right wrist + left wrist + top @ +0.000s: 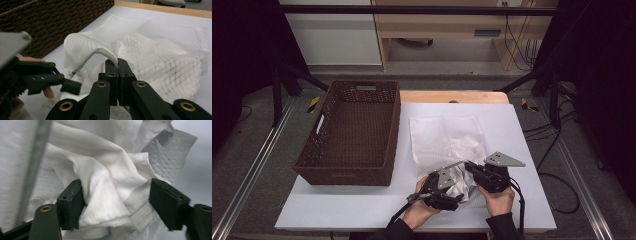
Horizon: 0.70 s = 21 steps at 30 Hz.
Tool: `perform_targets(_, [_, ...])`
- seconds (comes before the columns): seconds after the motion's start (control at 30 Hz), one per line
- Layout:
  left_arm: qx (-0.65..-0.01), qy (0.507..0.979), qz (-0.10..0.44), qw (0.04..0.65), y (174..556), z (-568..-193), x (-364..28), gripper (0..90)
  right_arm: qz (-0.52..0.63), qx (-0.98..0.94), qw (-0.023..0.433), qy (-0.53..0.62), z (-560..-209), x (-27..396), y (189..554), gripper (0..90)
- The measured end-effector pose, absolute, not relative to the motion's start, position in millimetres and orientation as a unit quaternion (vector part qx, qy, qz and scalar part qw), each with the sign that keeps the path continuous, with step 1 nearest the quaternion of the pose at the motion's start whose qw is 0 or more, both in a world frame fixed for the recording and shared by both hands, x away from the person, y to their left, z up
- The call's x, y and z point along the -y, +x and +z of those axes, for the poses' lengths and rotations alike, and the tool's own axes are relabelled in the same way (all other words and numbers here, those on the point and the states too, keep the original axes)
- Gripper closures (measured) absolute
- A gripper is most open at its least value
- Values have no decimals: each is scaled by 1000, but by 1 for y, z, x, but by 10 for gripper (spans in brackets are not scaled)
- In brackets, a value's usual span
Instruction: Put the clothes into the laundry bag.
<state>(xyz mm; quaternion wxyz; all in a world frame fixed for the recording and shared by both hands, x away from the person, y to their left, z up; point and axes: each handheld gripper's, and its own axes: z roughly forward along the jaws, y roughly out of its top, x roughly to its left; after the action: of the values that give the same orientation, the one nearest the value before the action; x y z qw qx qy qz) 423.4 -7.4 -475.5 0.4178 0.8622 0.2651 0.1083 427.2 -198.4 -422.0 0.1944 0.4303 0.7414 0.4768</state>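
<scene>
A white mesh laundry bag (447,137) lies on the white table, its near end lifted. My right gripper (469,167) is shut on the bag's zippered opening edge (100,52), pads (117,62) pinched flat together on the mesh and holding the mouth up. A crumpled white cloth (107,177) sits in the bag's mouth (460,179). My left gripper (116,202) is open, its two jaws standing wide on either side of the bunched cloth, with mesh (167,162) behind it. In the right gripper view the left gripper (71,86) reaches in from the left, under the raised edge.
A dark brown woven basket (357,170) stands on the left half of the table, close beside the bag (50,20). Bare white tabletop (512,125) lies to the right and along the front edge. A wooden strip runs at the table's back.
</scene>
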Motion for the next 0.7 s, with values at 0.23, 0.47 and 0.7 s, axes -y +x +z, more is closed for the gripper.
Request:
perform_targets(0.23, [-279, 872, 132, 380, 434, -480, 28, 575, 477, -742, 193, 430, -422, 198, 428, 884])
perform_targets(0.47, [-290, 856, 173, 391, 448, -483, 42, 687, 477, -738, 197, 436, -420, 200, 427, 884])
perform_targets(0.7, [-304, 848, 181, 396, 460, -486, 40, 574, 479, -735, 196, 438, -420, 202, 427, 884])
